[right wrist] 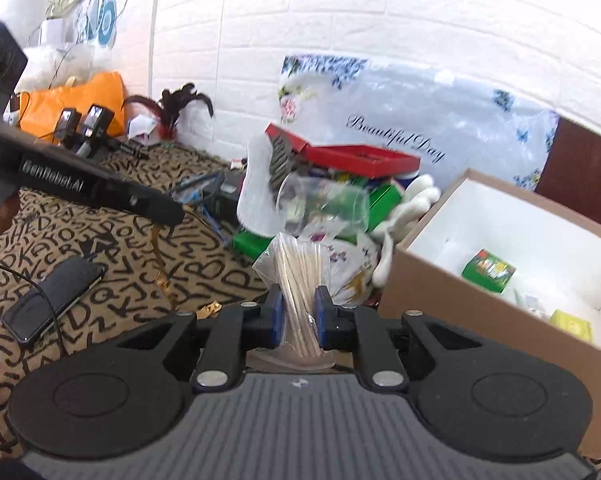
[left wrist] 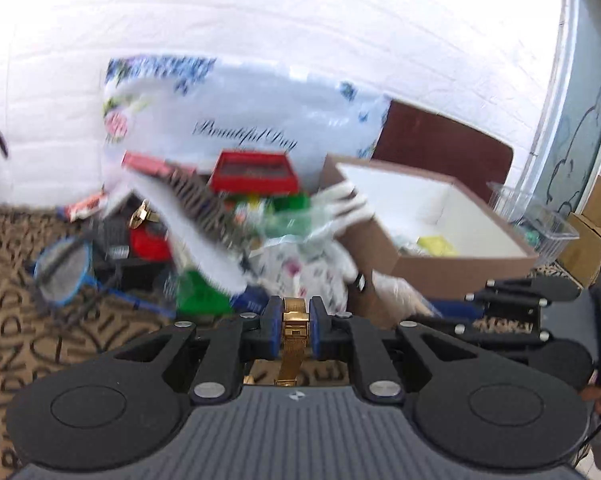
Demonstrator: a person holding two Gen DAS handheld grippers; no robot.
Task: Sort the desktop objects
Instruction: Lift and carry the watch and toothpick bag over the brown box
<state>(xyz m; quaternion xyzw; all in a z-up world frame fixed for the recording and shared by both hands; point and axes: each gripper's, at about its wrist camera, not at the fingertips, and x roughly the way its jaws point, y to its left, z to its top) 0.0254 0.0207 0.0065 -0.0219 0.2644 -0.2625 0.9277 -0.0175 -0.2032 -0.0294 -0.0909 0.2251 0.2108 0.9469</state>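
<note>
My left gripper (left wrist: 295, 326) is shut on a gold mesh watch band (left wrist: 294, 334), held above the letter-patterned cloth. In the right wrist view the band (right wrist: 156, 256) dangles from the left gripper's body (right wrist: 96, 188). My right gripper (right wrist: 298, 314) is shut on a clear plastic bag of wooden sticks (right wrist: 296, 280). A pile of mixed objects (left wrist: 220, 216) lies ahead: red boxes, green boxes, a white brush, plastic bags. A brown cardboard box (left wrist: 440, 268) with a white inside stands to the right, also seen in the right wrist view (right wrist: 452, 308), holding a green packet (right wrist: 488, 270).
A black phone (right wrist: 52, 300) lies on the cloth (right wrist: 100, 264) at left. A blue-framed net (left wrist: 62, 268) lies left of the pile. A floral bag (right wrist: 420, 120) leans on the white brick wall. A clear plastic tray (left wrist: 540, 216) sits behind the box.
</note>
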